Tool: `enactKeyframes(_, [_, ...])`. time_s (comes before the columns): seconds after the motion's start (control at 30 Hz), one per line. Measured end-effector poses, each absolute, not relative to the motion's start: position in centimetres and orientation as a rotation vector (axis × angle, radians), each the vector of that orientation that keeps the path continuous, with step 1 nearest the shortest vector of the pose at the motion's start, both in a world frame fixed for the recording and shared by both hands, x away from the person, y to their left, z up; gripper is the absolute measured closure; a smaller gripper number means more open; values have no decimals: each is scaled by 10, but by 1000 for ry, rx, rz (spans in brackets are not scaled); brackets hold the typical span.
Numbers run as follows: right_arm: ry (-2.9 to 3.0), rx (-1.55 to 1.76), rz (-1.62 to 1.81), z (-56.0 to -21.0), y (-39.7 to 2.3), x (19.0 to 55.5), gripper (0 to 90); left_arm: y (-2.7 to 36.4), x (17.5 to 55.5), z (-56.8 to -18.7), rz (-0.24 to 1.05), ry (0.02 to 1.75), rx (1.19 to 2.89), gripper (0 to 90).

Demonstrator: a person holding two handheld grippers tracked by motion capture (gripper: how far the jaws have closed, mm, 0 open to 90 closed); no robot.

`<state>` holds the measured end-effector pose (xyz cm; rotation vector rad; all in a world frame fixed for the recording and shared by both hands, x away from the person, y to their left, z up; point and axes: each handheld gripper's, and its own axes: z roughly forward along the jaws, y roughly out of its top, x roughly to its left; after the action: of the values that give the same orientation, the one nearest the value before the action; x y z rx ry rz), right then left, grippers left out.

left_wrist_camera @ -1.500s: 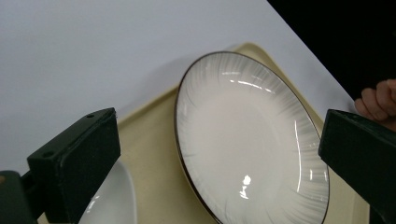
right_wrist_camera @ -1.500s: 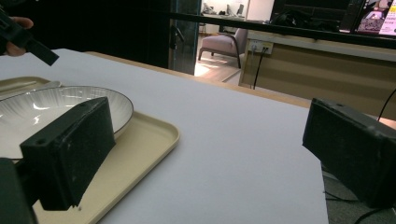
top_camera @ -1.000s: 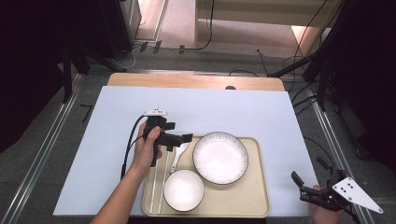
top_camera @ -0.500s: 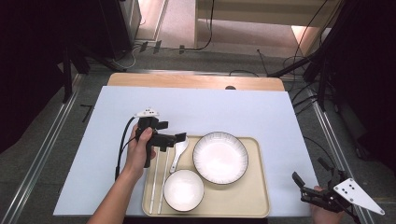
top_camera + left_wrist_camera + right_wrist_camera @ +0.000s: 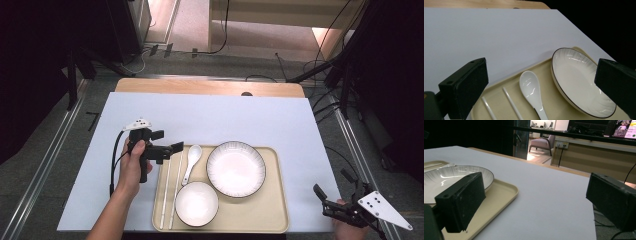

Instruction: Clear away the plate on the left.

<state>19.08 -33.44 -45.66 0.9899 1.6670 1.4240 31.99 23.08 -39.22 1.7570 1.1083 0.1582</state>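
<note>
High view has the left gripper (image 5: 170,141) jaws spread beside the tray (image 5: 280,220) (bowl (image 5: 196,203) near the chopsticks (image 5: 166,192)). Left gripper view frames spoon (image 5: 532,91) and plate (image 5: 579,82); the right gripper (image 5: 335,192) gapes too.

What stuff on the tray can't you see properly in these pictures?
- Spoon: in the left hand-held gripper view its handle end is cut off by the bottom edge.
- Chopsticks: same view, only their upper ends show; the bottom edge cuts the rest.
- Plate: in the right hand-held gripper view, the black jaw in front hides its near part.
- Right hand-held gripper: in the high view the hand holding it is cut by the bottom edge.
</note>
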Motion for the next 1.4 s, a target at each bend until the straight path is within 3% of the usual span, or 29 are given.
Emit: enactKeyframes(1.4, [1678,991,1423,-456,-331,191,25,311,268,-407,359,1181,1678,0])
